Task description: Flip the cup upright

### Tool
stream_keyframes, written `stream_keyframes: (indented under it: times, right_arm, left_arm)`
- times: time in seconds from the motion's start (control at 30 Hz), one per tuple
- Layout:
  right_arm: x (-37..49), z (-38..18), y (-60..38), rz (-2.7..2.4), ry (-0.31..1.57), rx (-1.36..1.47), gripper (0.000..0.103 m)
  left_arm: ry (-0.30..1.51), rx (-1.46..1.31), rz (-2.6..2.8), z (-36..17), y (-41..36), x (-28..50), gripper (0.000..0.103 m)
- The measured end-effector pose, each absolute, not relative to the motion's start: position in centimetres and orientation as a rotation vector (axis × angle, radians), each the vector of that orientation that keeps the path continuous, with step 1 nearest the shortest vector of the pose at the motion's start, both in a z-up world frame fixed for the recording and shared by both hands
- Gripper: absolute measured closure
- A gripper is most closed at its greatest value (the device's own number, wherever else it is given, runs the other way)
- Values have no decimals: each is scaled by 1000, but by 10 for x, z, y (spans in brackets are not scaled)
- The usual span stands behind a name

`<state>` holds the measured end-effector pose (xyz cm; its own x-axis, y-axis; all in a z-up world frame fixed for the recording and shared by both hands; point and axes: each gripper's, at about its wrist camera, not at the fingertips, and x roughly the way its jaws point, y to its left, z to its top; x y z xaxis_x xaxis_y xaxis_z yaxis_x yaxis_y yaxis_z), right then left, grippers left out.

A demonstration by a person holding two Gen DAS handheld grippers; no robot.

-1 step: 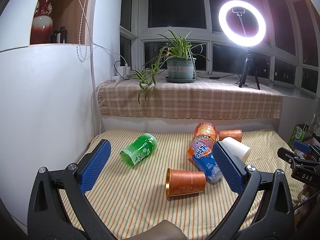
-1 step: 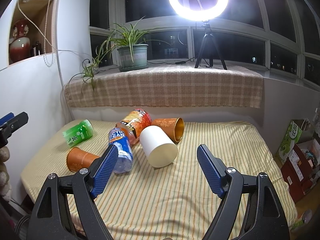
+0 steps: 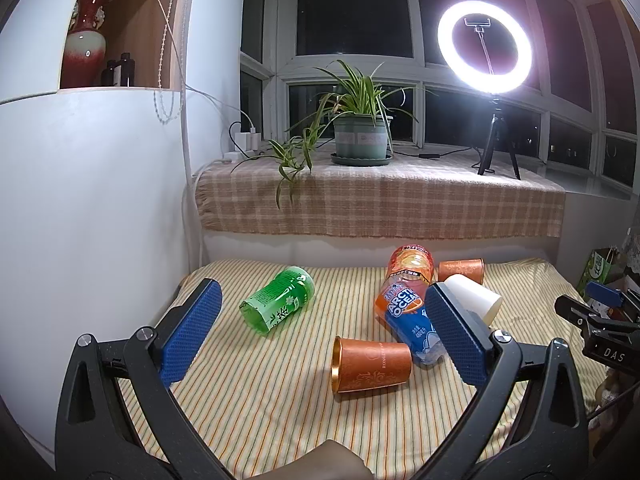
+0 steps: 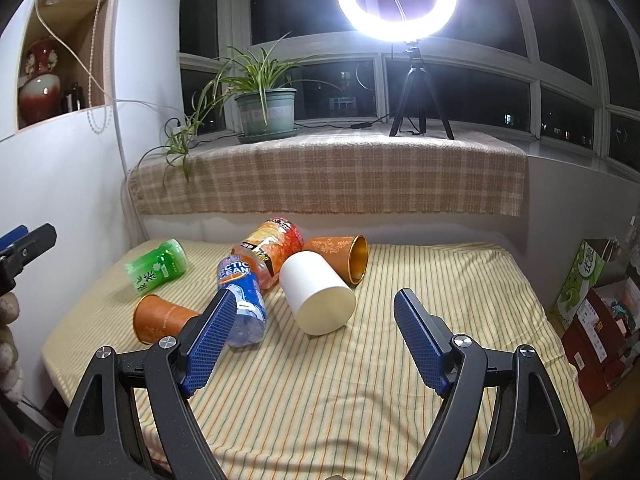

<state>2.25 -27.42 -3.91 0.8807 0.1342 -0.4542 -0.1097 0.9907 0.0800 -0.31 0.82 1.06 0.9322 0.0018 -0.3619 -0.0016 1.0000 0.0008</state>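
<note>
Yellow striped cloth covers the worktop [image 4: 440, 280]; everything on it lies on its side. Landmark: the white cylindrical plastic cup [image 4: 316, 292], closed base toward the right wrist camera. Just behind it, an orange paper cup with gold interior [image 4: 340, 254], mouth facing right. Touching the white cup's left flank, a pink-orange labelled plastic bottle [image 4: 268, 250]; left of that, a blue "Arctic Ocean" plastic bottle [image 4: 242, 296]. Further left and nearer, a second orange patterned paper cup [image 3: 370, 364], gold mouth toward the left edge in the left wrist view. Far left of the white cup, a green tea bottle [image 3: 278, 300], well apart. Left tool [image 3: 320, 340]: fingers spread wide, empty, above the second orange cup. Right tool [image 4: 312, 344]: fingers spread wide, empty, just in front of the white cup.
</note>
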Motion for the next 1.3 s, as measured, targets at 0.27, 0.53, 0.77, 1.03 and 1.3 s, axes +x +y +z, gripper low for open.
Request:
stream_keyframes:
  times: [0.27, 0.53, 0.77, 1.03, 1.3]
  right_arm:
    - [22, -39, -274, 126, 477, 54, 22]
    - [23, -40, -272, 129, 480, 55, 22]
    - [24, -41, -267, 139, 484, 51, 22]
    - [28, -42, -267, 142, 493, 52, 22]
    - [31, -45, -265, 149, 505, 54, 22]
  left_arm:
    - [370, 0, 1, 10, 8, -3, 0]
    - [369, -1, 2, 14, 11, -5, 0]
    - [370, -1, 2, 18, 12, -5, 0]
    - [376, -2, 3, 18, 17, -5, 0]
    - [392, -3, 13, 5, 16, 4, 0]
